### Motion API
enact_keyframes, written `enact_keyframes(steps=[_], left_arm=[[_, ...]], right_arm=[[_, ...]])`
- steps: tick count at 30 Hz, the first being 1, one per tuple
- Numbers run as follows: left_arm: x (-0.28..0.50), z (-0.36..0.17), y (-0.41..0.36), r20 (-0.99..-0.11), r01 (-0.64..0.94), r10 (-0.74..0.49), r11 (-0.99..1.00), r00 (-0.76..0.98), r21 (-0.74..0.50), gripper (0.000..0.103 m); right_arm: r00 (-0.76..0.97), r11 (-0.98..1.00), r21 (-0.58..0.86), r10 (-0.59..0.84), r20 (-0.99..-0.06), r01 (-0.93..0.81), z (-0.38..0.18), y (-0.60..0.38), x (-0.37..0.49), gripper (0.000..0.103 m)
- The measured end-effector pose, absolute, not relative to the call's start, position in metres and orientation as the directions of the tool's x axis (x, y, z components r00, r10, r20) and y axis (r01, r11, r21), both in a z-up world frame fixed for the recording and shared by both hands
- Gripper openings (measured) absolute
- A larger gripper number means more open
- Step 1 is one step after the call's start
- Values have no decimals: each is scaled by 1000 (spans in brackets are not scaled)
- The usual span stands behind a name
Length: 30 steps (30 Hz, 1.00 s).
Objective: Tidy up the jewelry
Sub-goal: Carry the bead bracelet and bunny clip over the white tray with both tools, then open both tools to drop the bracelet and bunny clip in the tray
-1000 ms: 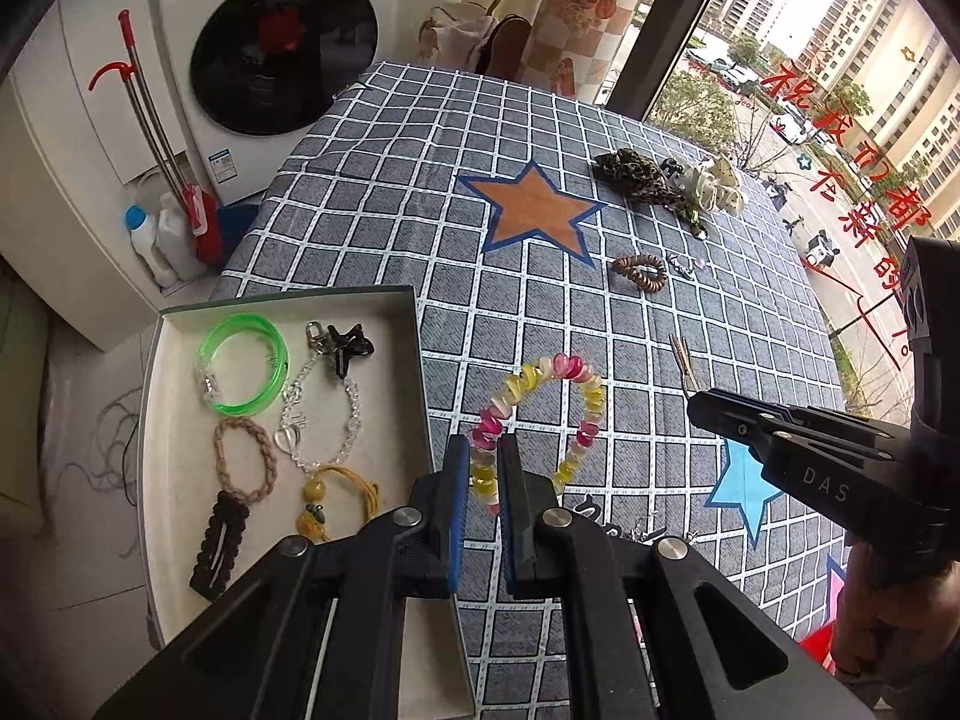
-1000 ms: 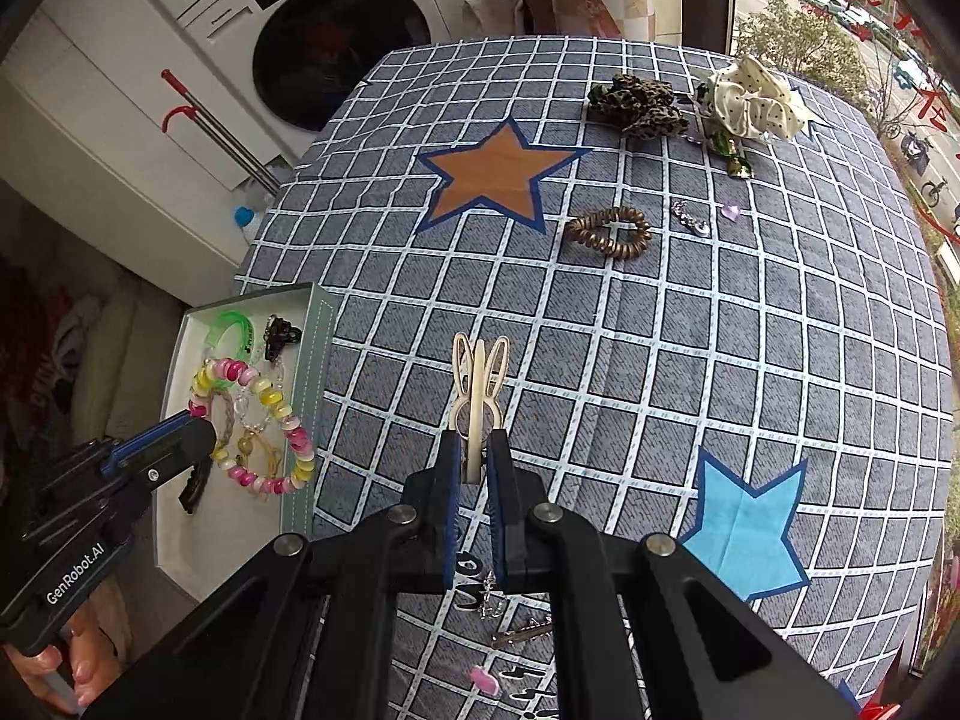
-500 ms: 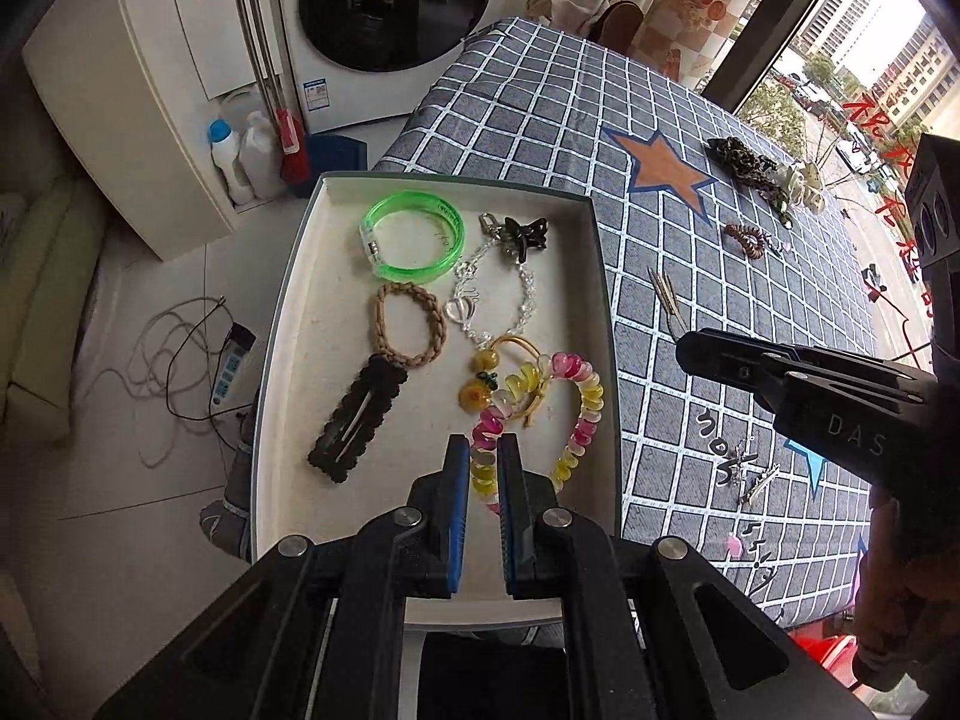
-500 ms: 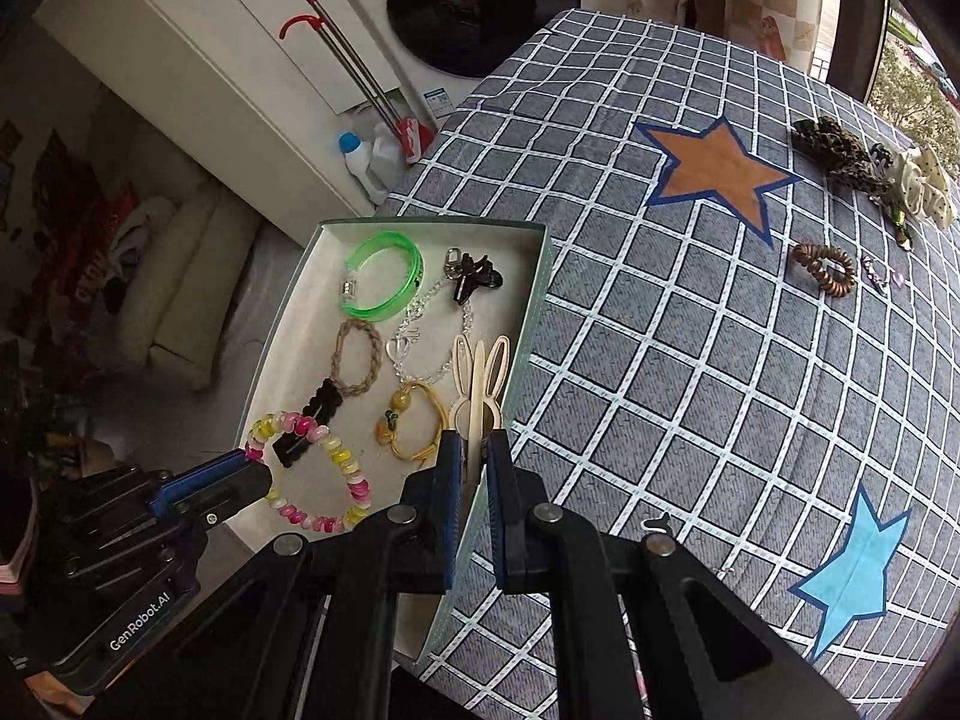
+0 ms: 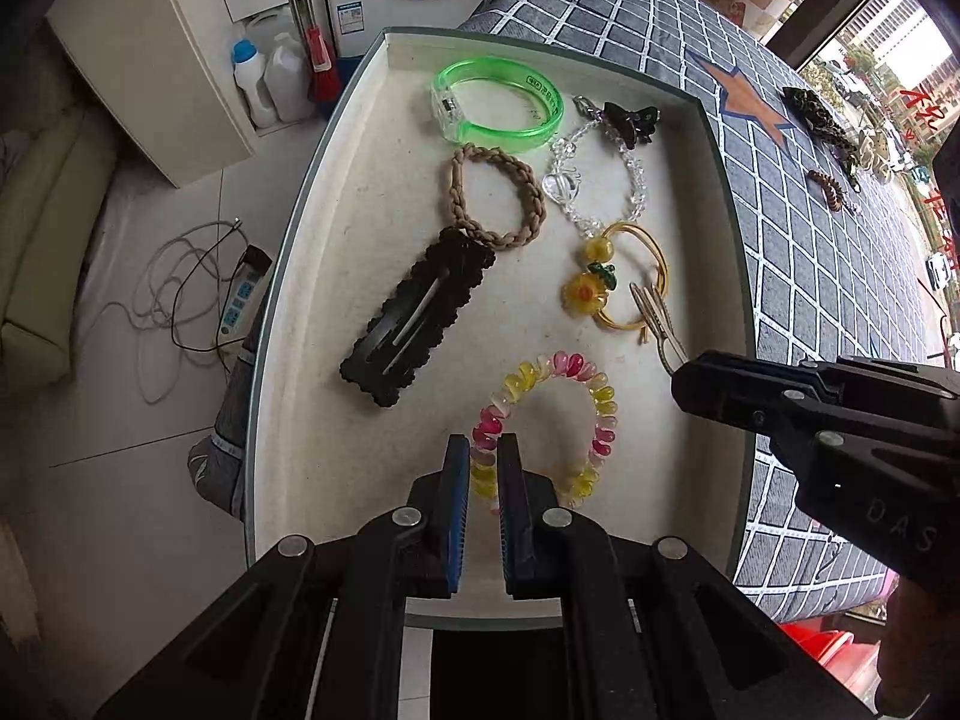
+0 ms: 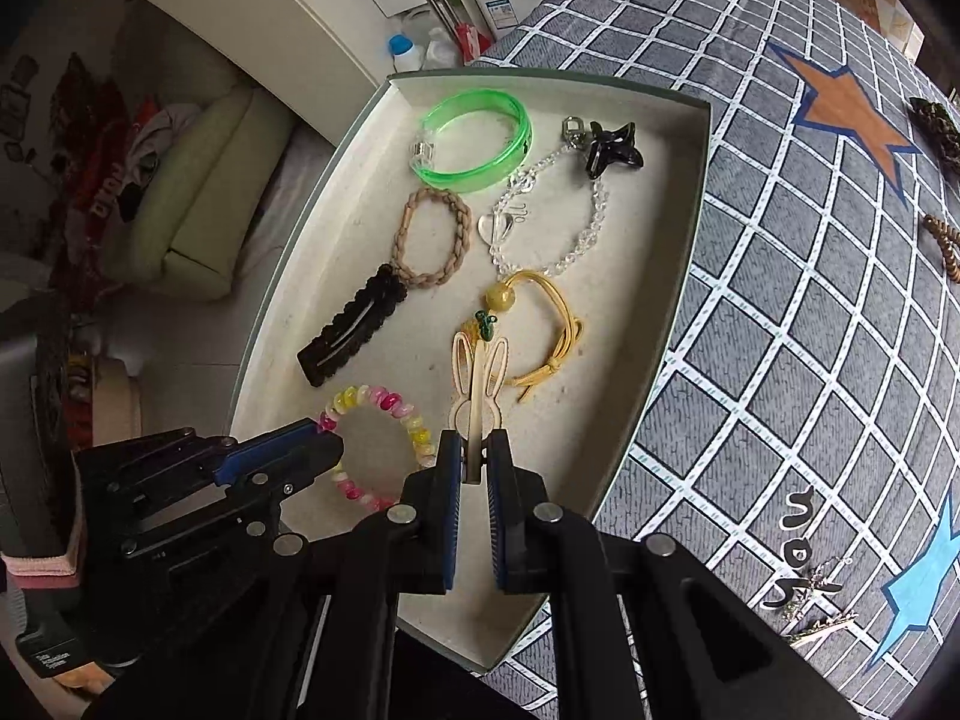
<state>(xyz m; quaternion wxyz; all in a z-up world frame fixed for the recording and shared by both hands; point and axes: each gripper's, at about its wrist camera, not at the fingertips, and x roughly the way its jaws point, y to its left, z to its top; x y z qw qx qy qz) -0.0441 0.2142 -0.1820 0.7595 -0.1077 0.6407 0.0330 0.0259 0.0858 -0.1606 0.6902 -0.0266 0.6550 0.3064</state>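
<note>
Right now my left tool (image 5: 478, 459) is nearly closed on the pink-and-yellow bead bracelet (image 5: 549, 420), low in the frame over the near end of the tray (image 5: 312, 276); whether the beads already rest on the tray floor I cannot tell. My right tool (image 6: 474, 459), pinched tight on the cream rabbit hair clip (image 6: 478, 381), hangs over the tray's middle, just above the yellow cord bracelet (image 6: 540, 330). Further up the frame lie the black snap clip (image 6: 354, 330), braided tan band (image 6: 432, 240), crystal chain (image 6: 552, 228), black claw clip (image 6: 612, 147) and green bangle (image 6: 474, 138). I judge the task well along: both pieces need releasing, and on the worktop (image 6: 810, 300) at right a brown coil tie (image 6: 945, 246) and small pins (image 6: 810, 588) wait
</note>
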Motion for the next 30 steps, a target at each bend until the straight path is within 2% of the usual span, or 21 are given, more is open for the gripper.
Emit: enact_keyframes(steps=[8,30], left_arm=[[-33,-196,222,-982,-204,-64,974,176,-100,16],[-22,-198,228,-983,-221,11,975,182,-30,16]], right_arm=[[-75,830,342,346,-935,-440,-189,92,26,9],[-41,860,310,321,-946,-406,-195,101,46,12]])
